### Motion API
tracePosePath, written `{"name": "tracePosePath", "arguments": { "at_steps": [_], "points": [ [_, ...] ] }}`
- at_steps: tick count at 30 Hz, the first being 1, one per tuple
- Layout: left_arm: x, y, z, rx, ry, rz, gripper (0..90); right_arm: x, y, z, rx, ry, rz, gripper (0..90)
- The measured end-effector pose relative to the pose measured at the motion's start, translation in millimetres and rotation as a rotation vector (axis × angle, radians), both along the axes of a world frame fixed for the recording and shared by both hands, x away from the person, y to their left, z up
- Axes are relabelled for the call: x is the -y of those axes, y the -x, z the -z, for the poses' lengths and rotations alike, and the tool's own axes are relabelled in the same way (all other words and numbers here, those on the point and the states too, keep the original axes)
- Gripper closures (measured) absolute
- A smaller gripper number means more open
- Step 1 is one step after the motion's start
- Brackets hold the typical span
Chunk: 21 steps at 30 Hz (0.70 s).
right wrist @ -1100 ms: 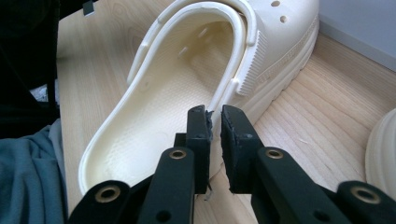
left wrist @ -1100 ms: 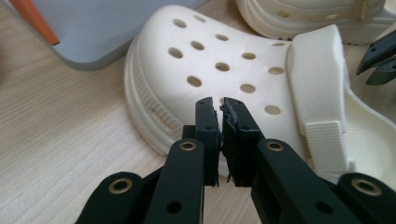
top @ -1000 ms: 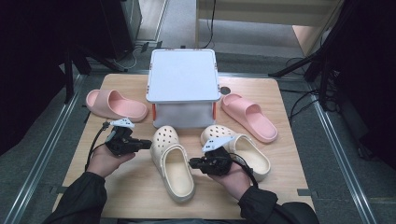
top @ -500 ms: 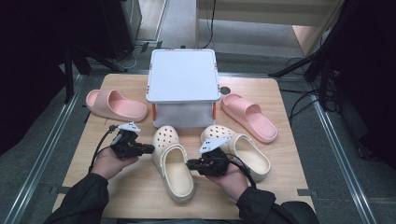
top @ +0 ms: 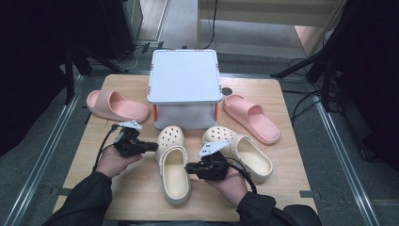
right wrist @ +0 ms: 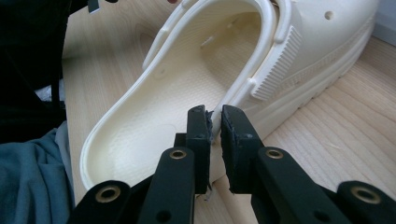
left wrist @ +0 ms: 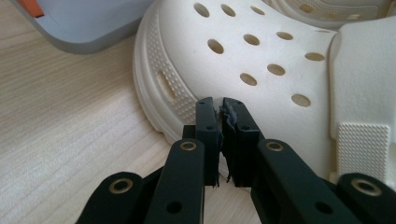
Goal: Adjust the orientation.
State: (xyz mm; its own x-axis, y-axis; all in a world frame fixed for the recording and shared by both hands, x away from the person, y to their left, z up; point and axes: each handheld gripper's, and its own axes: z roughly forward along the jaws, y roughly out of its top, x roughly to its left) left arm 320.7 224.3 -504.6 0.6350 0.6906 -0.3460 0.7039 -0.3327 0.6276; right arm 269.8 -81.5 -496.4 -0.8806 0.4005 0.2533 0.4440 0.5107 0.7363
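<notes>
Lab — railed test table (top: pixel 141 197), trailing cables (top: pixel 301 101).

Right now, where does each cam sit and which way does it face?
High view: fixed above the person's side, looking forward and down on the table; forearms, left gripper and right gripper show.
Left gripper view: rides the left gripper, facing the cream clog's perforated toe; black jaws show.
Right gripper view: rides the right gripper, facing that clog's open heel side; jaws and a sleeve show.
Shared: the same cream clog.
</notes>
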Motion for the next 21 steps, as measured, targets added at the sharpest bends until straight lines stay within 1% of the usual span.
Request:
{"name": "tracePosePath", "arguments": {
  "at_steps": [5, 8, 10, 13, 14, 15, 16, 17, 18, 20, 21],
  "points": [
    [4.1, -4.6, 0.1, 0.004, 0.001, 0.004, 84.6, -0.7, 4.1, 0.3, 0.007, -0.003, 0.009, 82.1],
    [7.0, -8.0, -0.3, 0.000, -0.002, 0.003, 84.6, -0.9, 6.5, 0.4, 0.016, -0.002, 0.013, 80.7],
    [9.0, -10.2, -0.2, 0.005, -0.004, 0.005, 84.6, -1.3, 8.2, 0.7, 0.028, -0.004, 0.010, 78.6],
    [7.9, -12.9, 0.7, -0.012, 0.016, 0.003, 84.2, -1.4, 9.2, 0.9, 0.032, -0.005, 0.010, 77.4],
    [6.6, -13.9, 0.7, -0.019, 0.017, 0.001, 82.8, -1.3, 9.6, 0.9, 0.036, -0.004, 0.010, 76.8],
    [6.0, -15.0, -0.1, -0.026, 0.002, -0.007, 78.3, -0.7, 10.0, 0.5, 0.033, -0.004, 0.011, 74.6],
    [6.5, -15.6, -1.1, -0.029, -0.013, -0.012, 77.4, -0.1, 9.9, 0.0, 0.038, -0.007, 0.014, 73.2],
    [6.3, -15.7, -5.0, -0.012, -0.023, -0.013, 76.8, 0.4, 9.5, -0.5, 0.046, -0.010, 0.018, 71.8],
    [6.3, -15.7, -5.0, -0.012, -0.023, -0.013, 75.9, 1.4, 9.3, -1.5, 0.048, -0.011, 0.023, 70.2],
    [6.1, -14.5, -10.6, -0.003, -0.005, -0.010, 74.9, 2.6, 8.9, -2.3, 0.051, -0.018, 0.029, 69.3],
    [5.5, -13.8, -13.8, 0.012, -0.005, -0.009, 74.3, 3.8, 8.3, -3.3, 0.051, -0.025, 0.033, 68.1]
  ]
}}
